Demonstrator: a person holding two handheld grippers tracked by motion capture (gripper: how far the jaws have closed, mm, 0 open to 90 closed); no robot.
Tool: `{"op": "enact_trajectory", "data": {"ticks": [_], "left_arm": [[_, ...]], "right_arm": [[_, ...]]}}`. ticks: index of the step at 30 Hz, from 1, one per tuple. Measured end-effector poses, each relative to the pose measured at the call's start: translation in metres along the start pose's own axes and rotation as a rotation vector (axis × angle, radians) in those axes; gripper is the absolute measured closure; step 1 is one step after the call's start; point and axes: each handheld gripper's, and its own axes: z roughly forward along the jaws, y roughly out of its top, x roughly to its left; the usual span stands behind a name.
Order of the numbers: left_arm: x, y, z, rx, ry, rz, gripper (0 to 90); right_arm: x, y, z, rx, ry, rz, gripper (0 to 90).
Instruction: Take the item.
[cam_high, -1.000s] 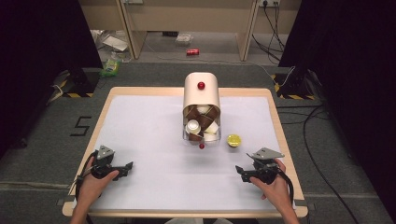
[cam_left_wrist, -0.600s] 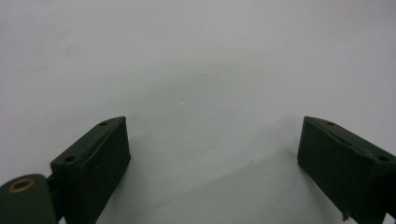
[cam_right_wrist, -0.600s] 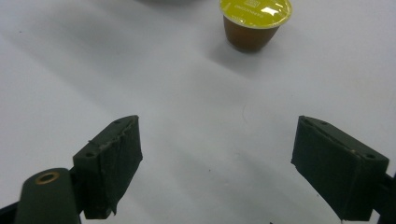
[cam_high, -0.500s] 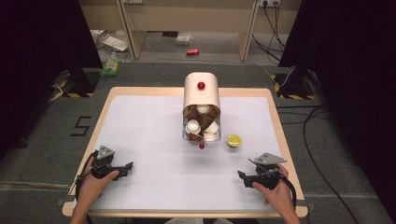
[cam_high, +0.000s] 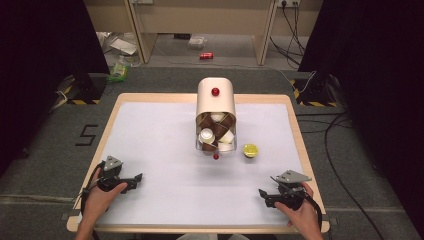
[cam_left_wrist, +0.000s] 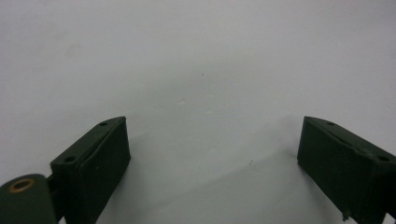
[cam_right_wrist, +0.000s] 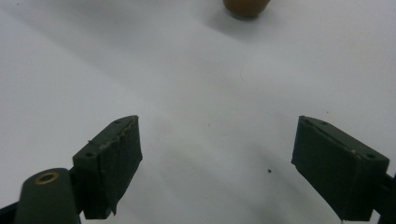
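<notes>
Capsule dispenser (cam_high: 216, 112) stands untouched mid-surface with pods inside, one yellow-lidded pod (cam_high: 250, 150) just beside it; left hand-held gripper (cam_high: 134, 179) and right hand-held gripper (cam_high: 263, 194) rest spread and empty near the front edge, handling not begun.

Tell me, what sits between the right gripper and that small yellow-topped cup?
Nothing: in the high view only bare white table separates the right gripper from the yellow-topped cup.
</notes>
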Motion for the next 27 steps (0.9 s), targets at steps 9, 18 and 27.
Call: {"op": "enact_trajectory", "data": {"ticks": [9,18,27], "left_arm": [[0.0,0.0,0.0,0.0,0.0,0.0,9.0],[0.0,0.0,0.0,0.001,0.0,0.001,9.0],[0.0,0.0,0.0,-0.002,0.001,0.001,9.0]], "right_arm": [[0.002,-0.008,-0.003,0.012,-0.002,0.006,16.1],[0.002,-0.014,-0.007,0.025,-0.018,0.006,16.0],[0.001,-0.022,-0.007,0.047,-0.021,0.024,14.9]]}}
